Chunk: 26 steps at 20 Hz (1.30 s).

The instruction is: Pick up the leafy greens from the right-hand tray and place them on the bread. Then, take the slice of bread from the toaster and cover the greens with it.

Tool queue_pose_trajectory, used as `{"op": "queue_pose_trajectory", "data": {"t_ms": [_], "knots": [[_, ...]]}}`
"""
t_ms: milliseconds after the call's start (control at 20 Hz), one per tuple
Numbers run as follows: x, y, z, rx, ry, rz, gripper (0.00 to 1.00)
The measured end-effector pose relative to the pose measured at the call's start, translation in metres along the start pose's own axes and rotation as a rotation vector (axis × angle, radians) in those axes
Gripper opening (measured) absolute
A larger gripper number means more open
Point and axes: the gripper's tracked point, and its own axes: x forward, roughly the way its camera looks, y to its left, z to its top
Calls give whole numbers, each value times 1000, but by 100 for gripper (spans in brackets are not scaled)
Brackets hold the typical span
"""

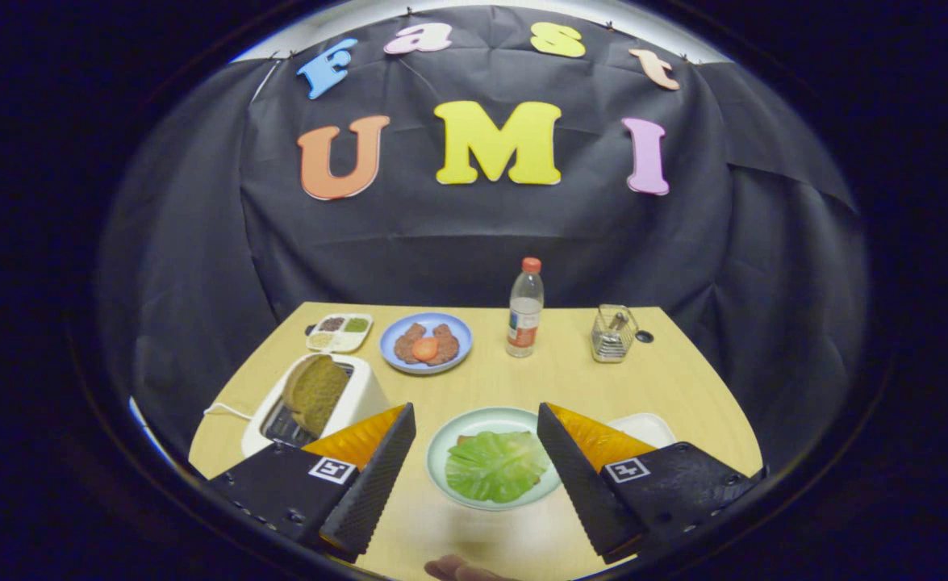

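1. The gripper point(476, 420) is hovering over the near edge of the pale wooden table point(667, 379), its two fingers standing wide apart and clamping nothing.

2. The crinkled green lettuce leaf point(496, 466) is lying between the fingertips on the round pale-green plate point(439, 448), at about 12 o'clock from the gripper and very near. A brown edge of the bread slice point(464, 440) is peeking out from under the leaf at its 11 o'clock side, so I am judging the first half of the task done.

3. The small white rectangular tray point(649, 425) is sitting just beyond the right finger, at 1 o'clock; it appears to be holding no greens, though the finger is hiding part of it.

4. The relation that matters now: the brown toasted bread slice point(315, 393) is standing upright in the slot of the white boxy toaster point(369, 395), at about 10 o'clock from the gripper, just beyond the left fingertip.

5. The slice's broad face is turning toward the plate, and its long axis is running up out of the slot.

6. My judgement: the next move is calling for a swing left to 10 o'clock, with the fingers closing across the slice's thin dimension near its top edge, then a lift straight up.

7. A fingertip of the person point(461, 570) is showing at 6 o'clock, below the plate.
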Motion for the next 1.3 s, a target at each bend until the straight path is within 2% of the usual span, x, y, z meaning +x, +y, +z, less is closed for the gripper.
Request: {"op": "queue_pose_trajectory", "data": {"t_ms": [200,500,700,900,1200,1300], "knots": [[5,53,8,-49,-11,74,96],[33,128,4,-105,21,125,96],[63,150,-14,-97,90,75,94],[88,162,-19,-106,117,31,88],[96,151,-39,-13,239,-76,57],[96,151,-46,-7,275,-73,37]]}}
